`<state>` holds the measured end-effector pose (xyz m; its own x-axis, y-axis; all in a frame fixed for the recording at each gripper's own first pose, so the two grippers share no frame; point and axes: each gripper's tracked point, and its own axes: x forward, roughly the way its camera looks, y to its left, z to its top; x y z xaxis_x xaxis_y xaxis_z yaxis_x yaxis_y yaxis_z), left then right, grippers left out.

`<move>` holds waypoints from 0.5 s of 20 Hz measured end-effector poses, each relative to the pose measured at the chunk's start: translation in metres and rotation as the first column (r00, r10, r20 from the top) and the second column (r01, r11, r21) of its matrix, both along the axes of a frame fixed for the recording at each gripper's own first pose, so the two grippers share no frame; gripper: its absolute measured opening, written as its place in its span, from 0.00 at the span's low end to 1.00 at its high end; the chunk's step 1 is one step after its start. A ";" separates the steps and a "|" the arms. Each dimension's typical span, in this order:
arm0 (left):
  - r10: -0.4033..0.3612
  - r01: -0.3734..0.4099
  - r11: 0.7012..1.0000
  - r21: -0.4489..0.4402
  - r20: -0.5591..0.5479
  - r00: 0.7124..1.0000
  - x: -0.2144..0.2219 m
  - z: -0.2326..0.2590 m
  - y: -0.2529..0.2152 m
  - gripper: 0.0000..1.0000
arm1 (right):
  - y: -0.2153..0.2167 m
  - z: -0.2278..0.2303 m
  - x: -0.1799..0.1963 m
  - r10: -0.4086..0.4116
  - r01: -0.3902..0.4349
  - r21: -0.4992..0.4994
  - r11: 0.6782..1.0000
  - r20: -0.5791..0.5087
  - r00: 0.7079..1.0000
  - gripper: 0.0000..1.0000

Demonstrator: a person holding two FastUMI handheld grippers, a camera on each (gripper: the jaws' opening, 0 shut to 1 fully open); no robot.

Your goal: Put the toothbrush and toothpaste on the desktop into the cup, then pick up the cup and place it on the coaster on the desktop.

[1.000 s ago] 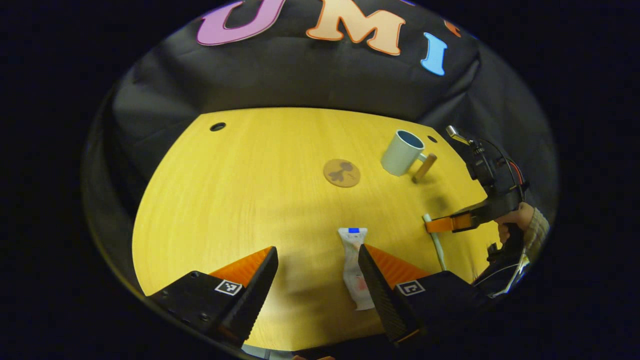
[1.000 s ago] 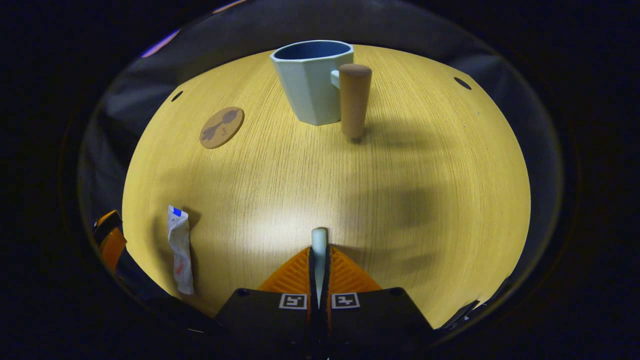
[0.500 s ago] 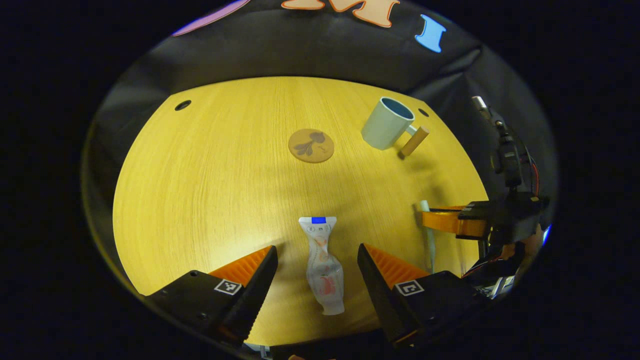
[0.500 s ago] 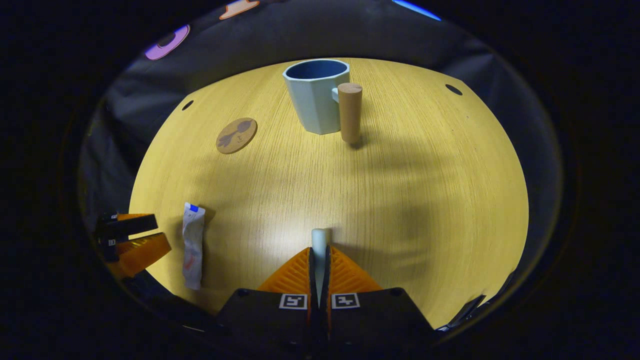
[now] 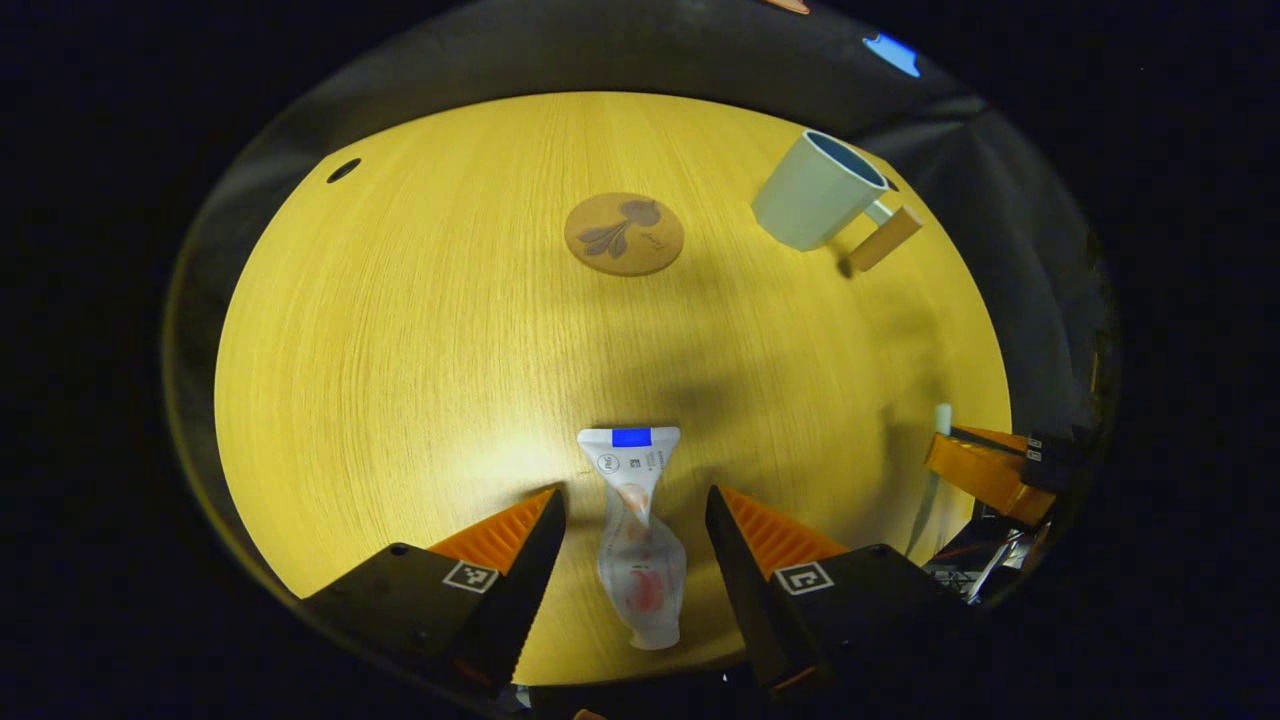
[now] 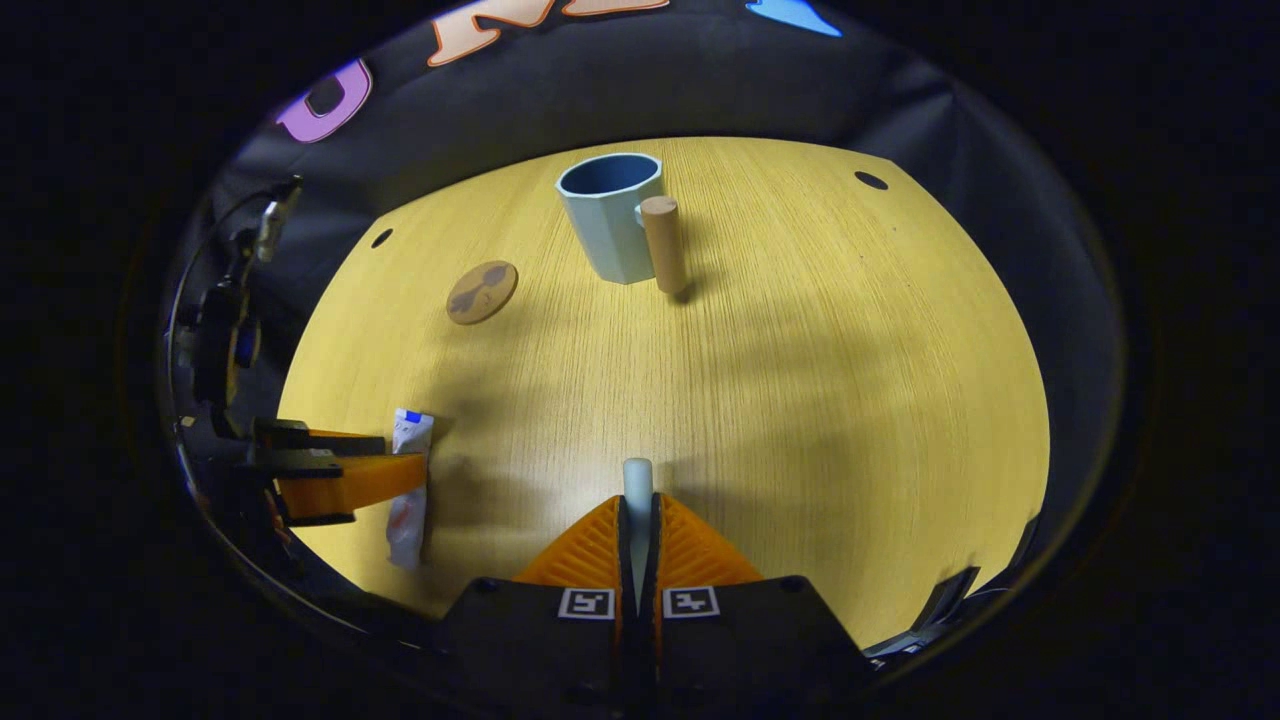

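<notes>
Landmark: the pale blue cup [image 6: 610, 228] with a wooden handle [image 6: 664, 243], standing upright at the far side of the yellow desktop [image 6: 800, 380].
Right gripper [image 6: 638, 500]: pressed together on the toothbrush [image 6: 637, 485], whose pale end pokes out ahead of the fingertips; since a second ago it has been carried up and back, so the cup is now seen smaller and farther off.
Left gripper [image 5: 632, 505]: spread wide, brought down and swung across over the last second so that the toothpaste tube [image 5: 637, 535] is now straddled, one finger on each side, neither yet touching as far as can be told.
Toothpaste: flat on the desktop, well short of the cup, blue-striped end pointing toward it.
Coaster [image 5: 624, 234]: bare, to the cup's left as seen from the left gripper view.
Meaning: toothbrush judged lifted and ready for the cup; the tube's grasp is lined up, closure not yet made.
</notes>
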<state>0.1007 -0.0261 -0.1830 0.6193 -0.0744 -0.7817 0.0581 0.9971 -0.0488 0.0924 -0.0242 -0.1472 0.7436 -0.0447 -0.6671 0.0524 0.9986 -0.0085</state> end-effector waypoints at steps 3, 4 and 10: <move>0.009 -0.009 1.000 0.029 -0.017 1.000 0.005 -0.004 0.003 0.83 | -0.003 0.004 -0.002 0.011 -0.011 0.000 1.000 0.018 1.000 0.03; 0.013 -0.012 0.999 0.039 -0.026 1.000 0.005 -0.005 0.004 0.83 | -0.004 0.005 -0.002 0.014 -0.014 -0.004 1.000 0.024 1.000 0.03; 0.041 -0.035 0.996 0.083 -0.071 0.997 0.008 -0.011 0.011 0.55 | -0.006 0.008 -0.003 0.038 -0.038 -0.006 0.999 0.029 0.999 0.04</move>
